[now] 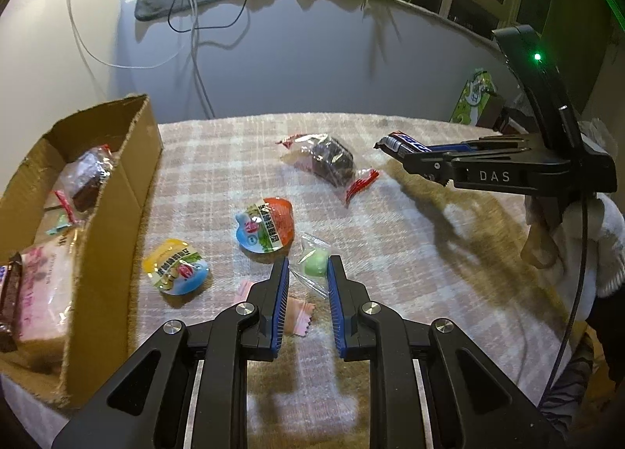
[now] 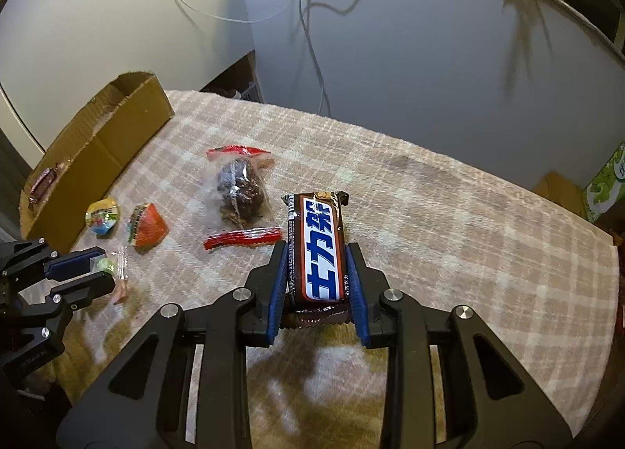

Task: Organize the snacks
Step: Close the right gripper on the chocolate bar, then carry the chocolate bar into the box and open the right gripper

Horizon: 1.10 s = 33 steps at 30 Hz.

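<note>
Chocolate bar (image 2: 317, 250): clamped in the right gripper (image 2: 316, 273), long axis running away from it, far end lifted above the checked tablecloth (image 2: 449, 238).
Green candy (image 1: 315, 266): pinched in its clear wrapper by the left gripper (image 1: 308, 277), near the middle of the table.
Cardboard box (image 1: 117, 191): far left; holds a brown cake packet (image 1: 88, 179), a pink packet (image 1: 43, 293) and a dark bar (image 1: 9, 304).
Loose snacks: two jelly cups (image 1: 267, 228) and a wrapped brown cake (image 1: 330, 162) lie between box and grippers.
Grippers: both angled down at the table.
</note>
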{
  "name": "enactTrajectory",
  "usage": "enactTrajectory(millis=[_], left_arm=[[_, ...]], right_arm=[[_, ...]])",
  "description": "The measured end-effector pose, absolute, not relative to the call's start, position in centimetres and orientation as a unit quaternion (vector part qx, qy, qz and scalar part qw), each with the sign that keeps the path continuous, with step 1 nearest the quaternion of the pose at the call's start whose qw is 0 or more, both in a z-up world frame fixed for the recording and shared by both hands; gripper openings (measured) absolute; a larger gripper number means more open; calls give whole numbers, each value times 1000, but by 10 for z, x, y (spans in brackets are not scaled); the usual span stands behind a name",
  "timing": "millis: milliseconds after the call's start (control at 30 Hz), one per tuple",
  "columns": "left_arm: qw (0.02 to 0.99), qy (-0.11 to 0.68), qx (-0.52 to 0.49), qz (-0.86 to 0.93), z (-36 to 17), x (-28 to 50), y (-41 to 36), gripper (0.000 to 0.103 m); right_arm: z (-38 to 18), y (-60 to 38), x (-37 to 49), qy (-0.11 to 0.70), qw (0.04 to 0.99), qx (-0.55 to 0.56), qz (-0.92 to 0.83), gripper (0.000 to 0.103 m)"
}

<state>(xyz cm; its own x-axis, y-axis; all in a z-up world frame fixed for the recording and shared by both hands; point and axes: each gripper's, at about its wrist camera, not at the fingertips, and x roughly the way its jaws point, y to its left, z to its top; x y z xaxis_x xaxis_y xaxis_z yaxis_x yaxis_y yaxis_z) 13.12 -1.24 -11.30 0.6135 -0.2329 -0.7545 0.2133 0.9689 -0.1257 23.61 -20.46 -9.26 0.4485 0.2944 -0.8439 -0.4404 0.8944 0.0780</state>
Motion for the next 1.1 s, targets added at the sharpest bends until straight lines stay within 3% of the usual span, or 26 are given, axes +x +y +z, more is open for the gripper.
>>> enactTrajectory(millis=[533,1100], left_arm=[[919,378,-31,-109,-76,100,23,18],[933,351,-60,-40,-63,87,116,18]], right_arm=[[-35,-163,199,432,863,-93,247,30],[-17,-56,188,411,847,-114,317,30]])
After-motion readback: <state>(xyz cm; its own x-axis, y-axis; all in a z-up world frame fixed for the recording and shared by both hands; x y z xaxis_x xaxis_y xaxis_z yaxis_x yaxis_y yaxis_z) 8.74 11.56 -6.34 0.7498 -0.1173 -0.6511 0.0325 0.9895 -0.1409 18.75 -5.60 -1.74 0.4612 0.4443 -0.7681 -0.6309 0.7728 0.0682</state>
